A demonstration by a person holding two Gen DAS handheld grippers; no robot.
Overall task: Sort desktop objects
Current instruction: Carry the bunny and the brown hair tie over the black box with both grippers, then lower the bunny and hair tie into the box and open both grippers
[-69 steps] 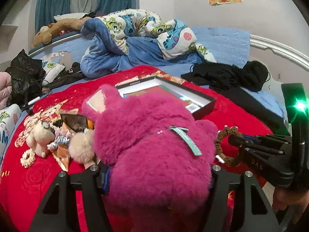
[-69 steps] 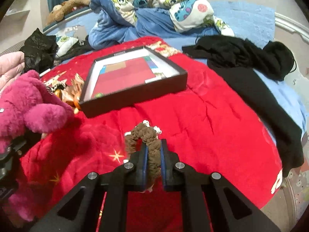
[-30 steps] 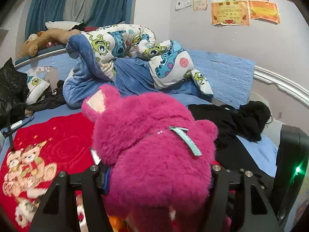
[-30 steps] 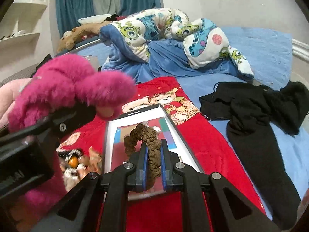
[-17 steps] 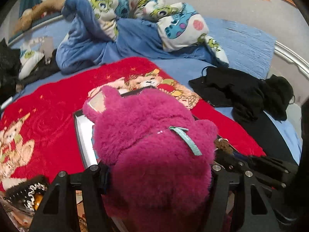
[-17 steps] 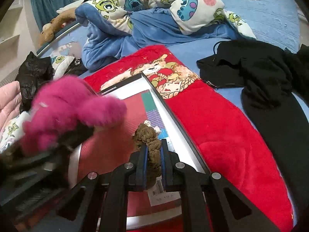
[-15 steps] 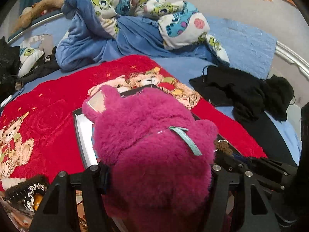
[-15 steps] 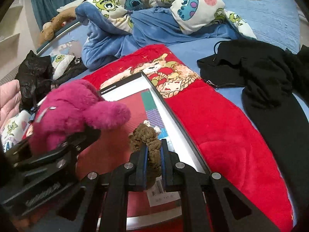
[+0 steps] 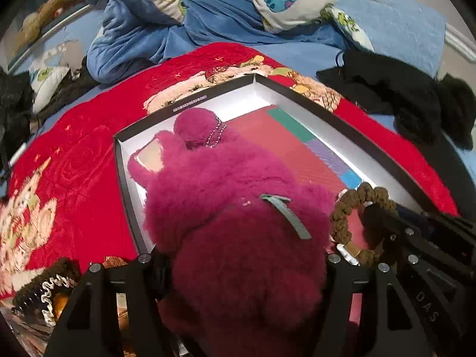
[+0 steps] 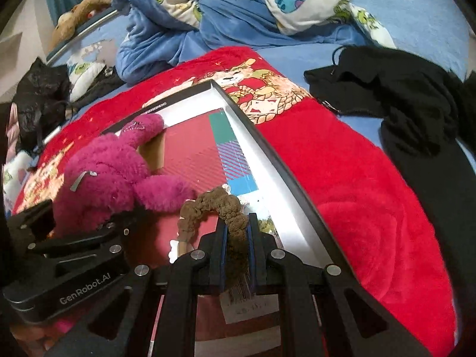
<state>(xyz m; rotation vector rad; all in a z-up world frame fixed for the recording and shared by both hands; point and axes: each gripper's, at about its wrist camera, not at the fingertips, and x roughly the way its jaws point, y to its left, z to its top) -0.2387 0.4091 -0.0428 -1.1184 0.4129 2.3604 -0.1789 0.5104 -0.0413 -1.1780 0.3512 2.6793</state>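
- Notably, the magenta plush toy [image 9: 238, 223] was shaggy and deep pink, with a pale peach ear patch, a small grey-green tag on its back and a short bead chain near its head.
- Left gripper [image 9: 238, 270] was clamped on the plush toy's body; the toy's head reached into the near left part of the black box [image 9: 333, 116].
- Box: black walls, white inner lining, floor printed red with green, lilac and blue blocks along the right side. It sat on a red blanket [image 10: 372, 193] with cartoon bear prints.
- Brown scrunchie [image 10: 217, 208] looked knotted and ropy, olive-brown, with a small white and gold piece on its loop.
- Right gripper [image 10: 236, 238] was closed on the scrunchie, holding it over the box's near right part, just beside the plush toy.
- Black clothing [image 10: 401, 104] lay right of the blanket; rumpled blue cartoon bedding [image 9: 208, 15] lay at the far side.
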